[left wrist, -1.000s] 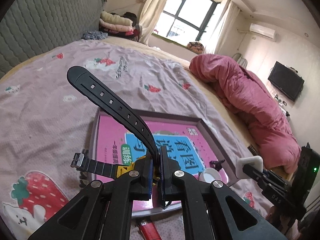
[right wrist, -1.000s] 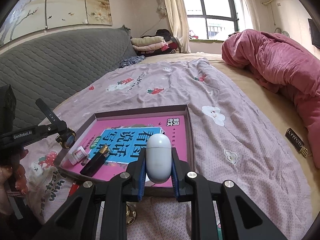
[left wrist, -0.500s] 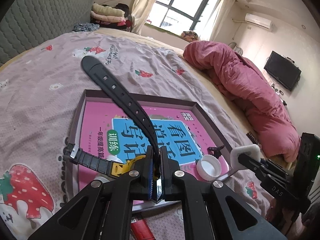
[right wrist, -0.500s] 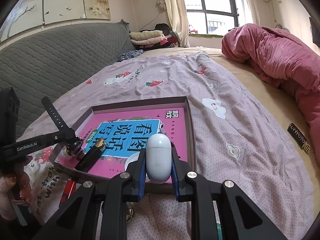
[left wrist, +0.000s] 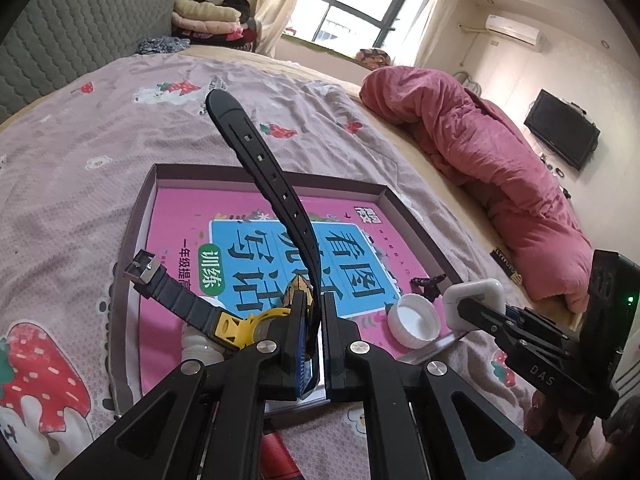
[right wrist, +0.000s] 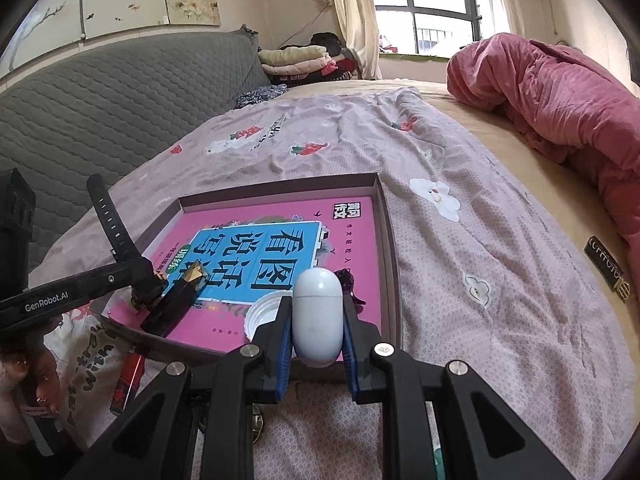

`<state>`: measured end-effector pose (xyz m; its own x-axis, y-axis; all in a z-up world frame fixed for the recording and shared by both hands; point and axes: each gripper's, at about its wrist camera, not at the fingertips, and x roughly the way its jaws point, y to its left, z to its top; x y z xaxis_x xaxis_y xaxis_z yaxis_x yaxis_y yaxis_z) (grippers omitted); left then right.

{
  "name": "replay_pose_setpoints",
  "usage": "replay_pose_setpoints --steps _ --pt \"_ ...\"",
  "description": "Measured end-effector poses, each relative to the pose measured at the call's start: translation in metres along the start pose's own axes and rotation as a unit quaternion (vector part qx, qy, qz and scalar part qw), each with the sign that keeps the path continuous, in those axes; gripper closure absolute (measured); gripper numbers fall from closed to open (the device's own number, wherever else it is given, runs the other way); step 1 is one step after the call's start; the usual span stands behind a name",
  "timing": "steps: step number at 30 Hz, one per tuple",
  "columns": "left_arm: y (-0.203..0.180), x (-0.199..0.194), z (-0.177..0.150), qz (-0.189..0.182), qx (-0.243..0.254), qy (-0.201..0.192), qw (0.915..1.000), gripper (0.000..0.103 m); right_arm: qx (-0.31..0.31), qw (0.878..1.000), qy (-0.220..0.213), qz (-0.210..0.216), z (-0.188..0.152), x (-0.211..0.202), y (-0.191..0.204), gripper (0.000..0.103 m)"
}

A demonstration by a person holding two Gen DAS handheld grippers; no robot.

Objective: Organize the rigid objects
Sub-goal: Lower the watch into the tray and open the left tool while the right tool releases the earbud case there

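Note:
A black watch (left wrist: 264, 168) with a yellow case hangs from my left gripper (left wrist: 316, 312), which is shut on its long strap; the buckle end droops over the tray's near left corner. The same left gripper (right wrist: 148, 276) and the watch (right wrist: 112, 220) appear at the left of the right wrist view. My right gripper (right wrist: 316, 320) is shut on a white oval earbud case (right wrist: 318, 316), held upright over the near edge of the tray (right wrist: 384, 220). In the left wrist view the right gripper (left wrist: 472, 304) and the earbud case (left wrist: 476, 294) show at the tray's (left wrist: 256, 172) near right corner.
The tray holds a pink book, a white bottle cap (left wrist: 414, 320), a black gold-tipped tube (right wrist: 176, 300), a small black clip (right wrist: 348, 280) and a little white bottle (left wrist: 200, 344). A red lighter (right wrist: 128, 372) lies on the bedsheet before the tray. A pink duvet (left wrist: 500, 160) is heaped at right.
My left gripper has come forward and down with the watch, which now hangs over the tray's near left part. The right gripper has stayed nearly still with the earbud case.

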<state>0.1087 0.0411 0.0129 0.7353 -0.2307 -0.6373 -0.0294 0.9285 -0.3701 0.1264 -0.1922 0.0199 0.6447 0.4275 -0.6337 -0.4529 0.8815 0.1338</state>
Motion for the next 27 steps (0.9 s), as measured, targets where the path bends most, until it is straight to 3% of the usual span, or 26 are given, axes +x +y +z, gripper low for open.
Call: replay_pose_setpoints --steps 5,17,27 --pt "0.000 0.002 -0.001 -0.001 -0.001 0.005 1.0000 0.096 -0.005 1.000 0.005 -0.004 0.000 0.004 0.001 0.081" --pt "0.008 0.004 -0.002 0.005 -0.018 0.013 0.9997 0.095 -0.054 0.995 0.013 -0.078 -0.004 0.009 0.008 0.081" --pt "0.012 0.006 -0.006 0.013 -0.027 0.023 0.9993 0.094 -0.018 0.997 0.012 -0.070 -0.003 0.008 -0.008 0.081"
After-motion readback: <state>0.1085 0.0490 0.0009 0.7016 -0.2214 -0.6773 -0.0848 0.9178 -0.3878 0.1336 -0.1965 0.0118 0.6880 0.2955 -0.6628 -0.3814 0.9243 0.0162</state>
